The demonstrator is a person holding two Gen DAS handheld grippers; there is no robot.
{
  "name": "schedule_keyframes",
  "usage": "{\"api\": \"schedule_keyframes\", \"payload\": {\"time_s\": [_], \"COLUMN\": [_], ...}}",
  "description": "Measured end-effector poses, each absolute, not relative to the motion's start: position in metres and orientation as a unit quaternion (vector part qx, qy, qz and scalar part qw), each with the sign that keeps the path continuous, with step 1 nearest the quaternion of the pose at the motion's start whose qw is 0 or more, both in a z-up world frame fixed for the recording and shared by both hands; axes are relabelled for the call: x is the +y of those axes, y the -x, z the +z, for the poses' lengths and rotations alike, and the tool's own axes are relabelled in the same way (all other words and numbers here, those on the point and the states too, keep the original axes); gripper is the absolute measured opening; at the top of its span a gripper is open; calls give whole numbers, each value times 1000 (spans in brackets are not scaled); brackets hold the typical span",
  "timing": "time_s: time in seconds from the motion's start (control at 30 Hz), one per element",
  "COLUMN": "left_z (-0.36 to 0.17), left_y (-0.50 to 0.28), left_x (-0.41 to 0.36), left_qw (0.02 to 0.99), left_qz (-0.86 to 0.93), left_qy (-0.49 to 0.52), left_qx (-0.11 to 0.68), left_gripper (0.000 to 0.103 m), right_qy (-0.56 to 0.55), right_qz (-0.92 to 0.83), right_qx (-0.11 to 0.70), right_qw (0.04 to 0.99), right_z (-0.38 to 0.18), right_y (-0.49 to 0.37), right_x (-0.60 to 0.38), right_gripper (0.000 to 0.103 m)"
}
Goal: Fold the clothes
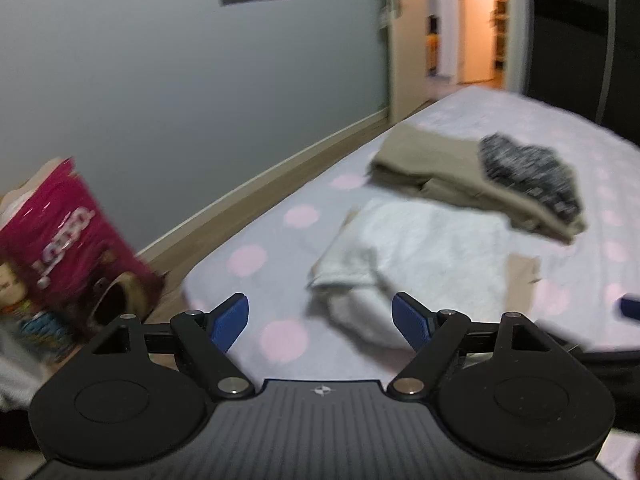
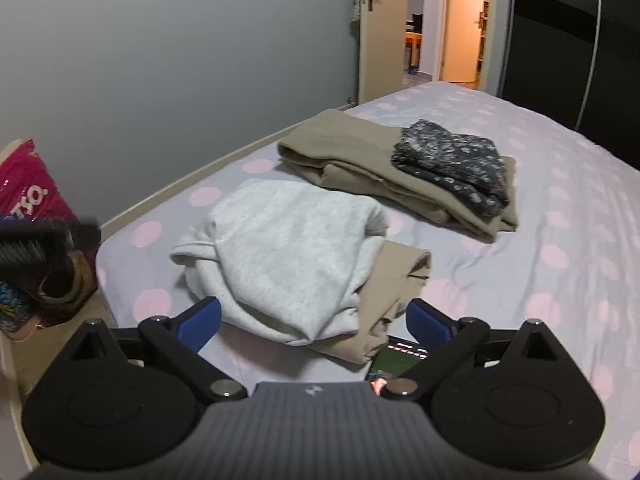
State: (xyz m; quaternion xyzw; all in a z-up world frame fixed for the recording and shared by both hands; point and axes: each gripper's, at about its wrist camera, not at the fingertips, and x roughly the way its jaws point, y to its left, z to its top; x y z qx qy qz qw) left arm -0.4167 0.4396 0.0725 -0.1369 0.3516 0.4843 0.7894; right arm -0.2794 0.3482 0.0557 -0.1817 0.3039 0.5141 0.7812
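A pale grey folded sweatshirt (image 2: 280, 252) lies on the bed on top of a tan garment (image 2: 396, 280). Farther back a folded tan piece (image 2: 352, 152) carries a dark speckled folded item (image 2: 452, 164). My right gripper (image 2: 316, 320) is open just in front of the sweatshirt's near edge, with nothing between its blue pads. My left gripper (image 1: 320, 320) is open too, hovering near the white-grey sweatshirt (image 1: 420, 248); this view is blurred. The tan stack (image 1: 432, 168) and the dark item (image 1: 528, 176) show beyond it.
The bed (image 2: 560, 208) has a lilac sheet with pink dots. A phone (image 2: 396, 360) lies by my right gripper. A magenta bag (image 1: 68, 232) stands on the floor at the left. An open door (image 2: 372, 32) and a lit hallway are at the back.
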Motion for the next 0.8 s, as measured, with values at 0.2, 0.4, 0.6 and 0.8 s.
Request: {"api": "schedule_keyframes", "payload": {"time_s": [0.2, 0.4, 0.6, 0.8], "left_z": [44, 36, 36, 37], "left_y": [409, 405, 407, 410], "left_x": [435, 430, 430, 433], "left_qw": [769, 767, 767, 767], "left_qz": [484, 477, 481, 485], "left_qy": [121, 128, 130, 136], "left_qx": [399, 409, 403, 397], "left_gripper": [79, 79, 79, 79], "right_qy": [173, 175, 176, 175], "right_qz": [500, 493, 486, 486], "right_qx": [326, 335, 339, 338], "right_qw": [784, 784, 786, 787], "right_z": [53, 46, 43, 42], "right_y": [279, 280, 279, 283], "right_x": [350, 351, 351, 352], "right_gripper": [100, 100, 100, 100]}}
